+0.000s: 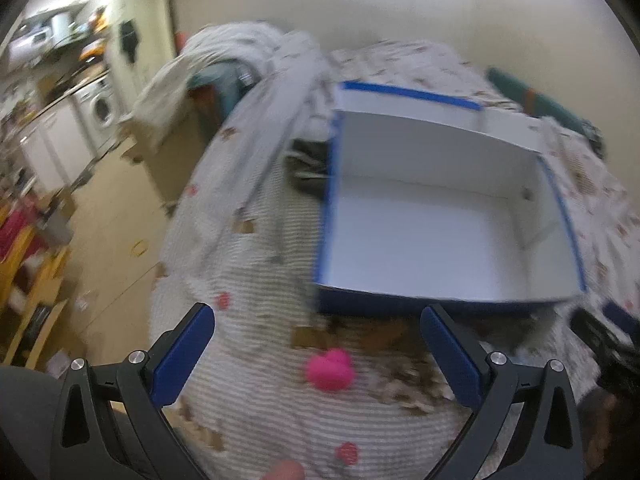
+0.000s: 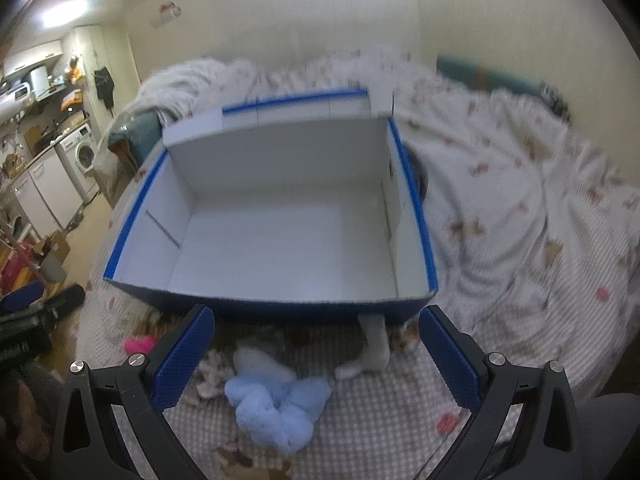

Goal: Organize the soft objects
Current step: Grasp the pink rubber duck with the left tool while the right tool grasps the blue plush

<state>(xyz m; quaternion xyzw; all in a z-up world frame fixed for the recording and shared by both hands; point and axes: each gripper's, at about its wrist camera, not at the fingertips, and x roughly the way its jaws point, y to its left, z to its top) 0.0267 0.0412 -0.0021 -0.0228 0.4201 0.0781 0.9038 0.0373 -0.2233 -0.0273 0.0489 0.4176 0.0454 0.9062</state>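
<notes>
2 hand-held grippers, left (image 1: 318,334) and right (image 2: 316,334), spread wide, holding nothing. Pink plush toy (image 1: 330,369) and fluffy light-blue plush toy (image 2: 276,394) lie on bed before empty blue-rimmed white cardboard box (image 2: 280,236). Risk: squashy plush slipping from shallow pinch, dropping short of box.

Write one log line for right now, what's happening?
left tool: open, above pink toy | right tool: open, over blue plush | box: empty

The right gripper (image 2: 316,344) hangs wide apart over a blue plush (image 2: 276,404) on the bed (image 2: 520,240), just before the box (image 2: 280,216) (inside bare).
</notes>
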